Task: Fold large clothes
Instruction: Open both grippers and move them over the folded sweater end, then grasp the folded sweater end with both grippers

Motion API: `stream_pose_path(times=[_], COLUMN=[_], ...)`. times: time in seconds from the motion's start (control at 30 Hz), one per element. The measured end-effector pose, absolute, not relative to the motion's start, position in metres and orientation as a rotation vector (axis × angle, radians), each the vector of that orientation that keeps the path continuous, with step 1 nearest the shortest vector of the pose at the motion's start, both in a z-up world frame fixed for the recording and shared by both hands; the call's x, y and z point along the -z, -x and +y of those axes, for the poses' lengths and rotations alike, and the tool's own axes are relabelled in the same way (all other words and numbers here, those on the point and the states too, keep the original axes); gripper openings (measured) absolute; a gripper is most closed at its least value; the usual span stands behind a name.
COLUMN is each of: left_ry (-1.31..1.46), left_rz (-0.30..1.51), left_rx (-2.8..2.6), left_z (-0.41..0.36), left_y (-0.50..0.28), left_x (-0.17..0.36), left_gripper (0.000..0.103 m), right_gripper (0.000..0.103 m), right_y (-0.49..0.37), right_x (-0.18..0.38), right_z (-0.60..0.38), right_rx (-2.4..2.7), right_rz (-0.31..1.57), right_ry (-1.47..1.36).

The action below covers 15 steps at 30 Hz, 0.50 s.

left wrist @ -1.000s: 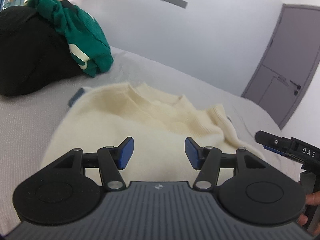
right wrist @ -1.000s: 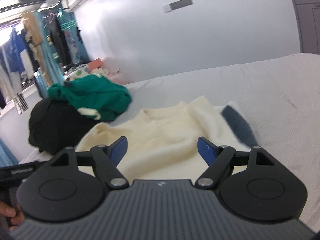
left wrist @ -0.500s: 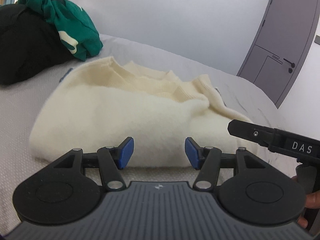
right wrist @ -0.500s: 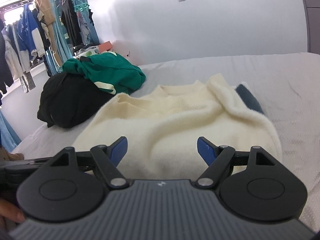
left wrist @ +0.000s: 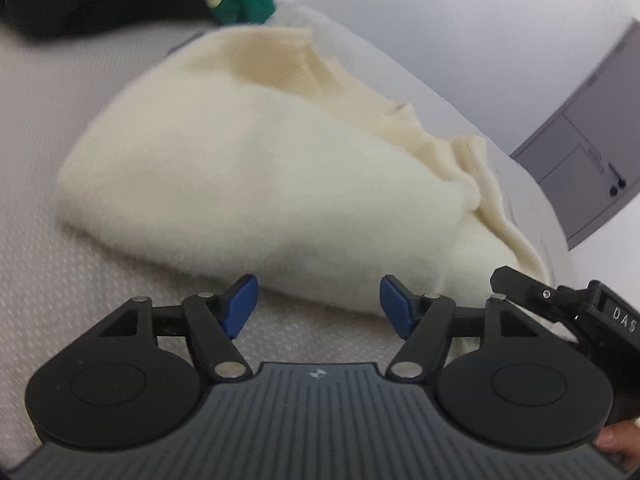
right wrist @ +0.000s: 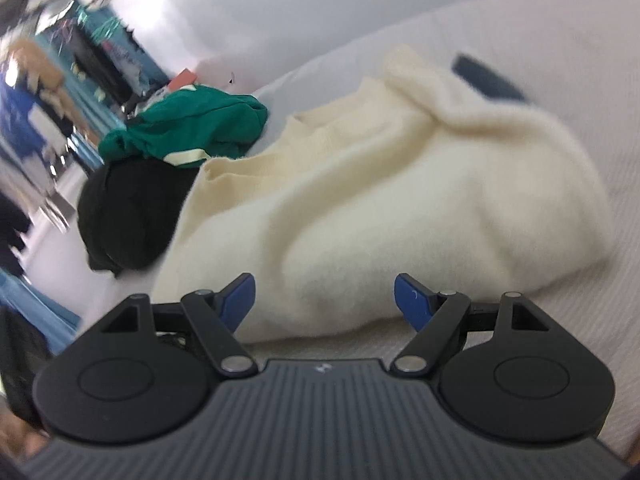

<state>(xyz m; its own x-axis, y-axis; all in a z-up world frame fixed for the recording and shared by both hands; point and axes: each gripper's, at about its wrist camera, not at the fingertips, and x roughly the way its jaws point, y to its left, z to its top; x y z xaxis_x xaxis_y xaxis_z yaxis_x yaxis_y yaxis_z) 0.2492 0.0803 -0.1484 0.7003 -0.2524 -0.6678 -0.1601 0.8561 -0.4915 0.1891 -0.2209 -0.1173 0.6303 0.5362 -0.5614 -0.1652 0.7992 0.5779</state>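
- The cream sweater (left wrist: pixel 256 184) is lying in a soft folded bundle on the bed (left wrist: pixel 52 288). The fuzzy body is on top and the ribbed neckline (left wrist: pixel 320 76) faces the far wall.
- Seen from the right wrist, the same sweater (right wrist: pixel 400 200) bulges up in a rounded fold, with its near edge sitting right on the bedcover.
- The left gripper (left wrist: pixel 318 306) is just in front of the sweater's near edge. Its blue pads (left wrist: pixel 239 304) are spread apart with nothing pinched between them, and the jaws have only just opened wider.
- The right gripper (right wrist: pixel 324 300) is also at the sweater's near edge, jaws wide apart, with the fluffy fold sitting between and just beyond the pads. I don't see them pressing on it.
- In the left wrist view the right gripper (left wrist: pixel 568 304) pokes in beside the sweater's right end, with a bit of the hand (left wrist: pixel 616 444) holding it at the frame corner.
- Just past the sweater's far right side there's a dark blue thing (right wrist: pixel 486 78) on the bed, too blurry to identify.
- Beyond the sweater's left side: a black garment (right wrist: pixel 128 216) with a green garment (right wrist: pixel 192 128) piled on it.
- Behind the sweater to the right is a grey door (left wrist: pixel 588 152).
- Off past the green pile, hanging clothes (right wrist: pixel 36 80), all motion-blurred.
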Motion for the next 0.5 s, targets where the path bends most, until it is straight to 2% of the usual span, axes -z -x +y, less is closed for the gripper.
stream_pose_path(times=[0.03,0.07,0.13,0.5], left_ry=[0.587,0.611,0.668,0.924], left_rz=[0.813,0.82,0.835,0.859], left_rx=[0.052,0.05,0.043,-0.011], left_z=[0.084,0.087,0.093,0.127], left_y=[-0.25,-0.251,-0.252,-0.252], left_x=[0.152,0.154,0.161,0.184], left_gripper=[0.076,0.076,0.076,0.076], right_gripper=[0.082,0.091,0.103,0.103], right_y=[-0.191,-0.192,-0.195,-0.216], right_x=[0.12,0.124,0.13,0.178], right_z=[-0.224,-0.226,-0.233,-0.255], right_rx=[-0.422,-0.425,-0.428,-0.31], right_rz=[0.805,0.817,0.839,0.989], right_ry=[-0.546,-0.584,-0.665,-1.014])
